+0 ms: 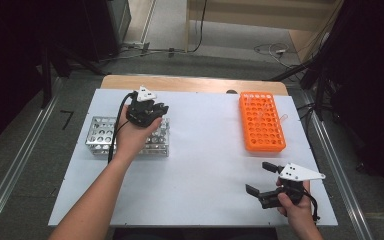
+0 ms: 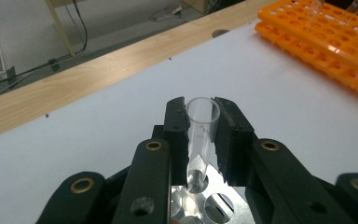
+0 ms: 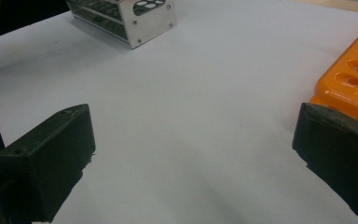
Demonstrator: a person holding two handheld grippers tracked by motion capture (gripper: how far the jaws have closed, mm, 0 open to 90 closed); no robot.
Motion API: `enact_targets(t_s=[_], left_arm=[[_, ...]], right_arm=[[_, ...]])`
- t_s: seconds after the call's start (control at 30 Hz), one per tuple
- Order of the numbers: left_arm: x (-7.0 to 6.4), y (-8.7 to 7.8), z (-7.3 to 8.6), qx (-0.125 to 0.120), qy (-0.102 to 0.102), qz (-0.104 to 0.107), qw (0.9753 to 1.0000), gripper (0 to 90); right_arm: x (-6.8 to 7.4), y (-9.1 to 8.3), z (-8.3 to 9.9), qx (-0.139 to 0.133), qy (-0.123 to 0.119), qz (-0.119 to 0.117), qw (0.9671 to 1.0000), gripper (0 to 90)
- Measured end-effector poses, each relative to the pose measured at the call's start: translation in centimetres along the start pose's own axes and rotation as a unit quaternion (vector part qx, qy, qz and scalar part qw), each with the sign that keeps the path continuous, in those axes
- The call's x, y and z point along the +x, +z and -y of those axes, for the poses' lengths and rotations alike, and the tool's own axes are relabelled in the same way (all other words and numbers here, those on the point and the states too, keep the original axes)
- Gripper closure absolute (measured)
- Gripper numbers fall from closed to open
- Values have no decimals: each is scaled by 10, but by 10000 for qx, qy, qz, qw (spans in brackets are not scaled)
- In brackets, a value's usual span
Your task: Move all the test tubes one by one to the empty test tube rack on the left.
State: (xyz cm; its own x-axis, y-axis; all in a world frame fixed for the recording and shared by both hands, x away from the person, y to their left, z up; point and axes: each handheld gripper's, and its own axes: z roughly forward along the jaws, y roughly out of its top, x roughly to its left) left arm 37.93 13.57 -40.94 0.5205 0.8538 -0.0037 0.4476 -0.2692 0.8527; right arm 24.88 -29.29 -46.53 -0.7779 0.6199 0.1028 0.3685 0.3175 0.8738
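My left gripper is shut on a clear plastic test tube, whose lower end stands in a hole of the metal rack. From above, the left gripper hovers over the far right corner of that silver rack. An orange tube rack lies at the right with a few clear tubes in it. My right gripper stands open near the front right of the table, nothing between its jaws. Its own camera shows the right gripper just above the white surface.
A white sheet covers the table, with a wooden strip along the far edge. Aluminium rails run along both sides. Cables lie on the floor beyond the table. The orange rack's corner is close to the right gripper's jaw.
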Motion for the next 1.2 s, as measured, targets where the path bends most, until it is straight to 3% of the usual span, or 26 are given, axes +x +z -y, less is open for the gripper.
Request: enact_targets(t_s=[0.57, 0.8, 0.93, 1.2], left_arm=[[-1, 13, 15, 264, -227, -82, 9994, 752], [-2, 13, 19, 255, -355, -191, 9989, 727], [-3, 9, 19, 74, -355, -153, 9992, 591], [-10, -16, 25, -451, -654, 121, 9968, 223]], right_arm=[[-1, 1, 1, 3, 4, 25, 10000, 0], [-1, 2, 1, 6, 26, 17, 10000, 0], [-1, 2, 1, 4, 55, 23, 10000, 0], [-4, 2, -1, -14, 78, 84, 9999, 0]])
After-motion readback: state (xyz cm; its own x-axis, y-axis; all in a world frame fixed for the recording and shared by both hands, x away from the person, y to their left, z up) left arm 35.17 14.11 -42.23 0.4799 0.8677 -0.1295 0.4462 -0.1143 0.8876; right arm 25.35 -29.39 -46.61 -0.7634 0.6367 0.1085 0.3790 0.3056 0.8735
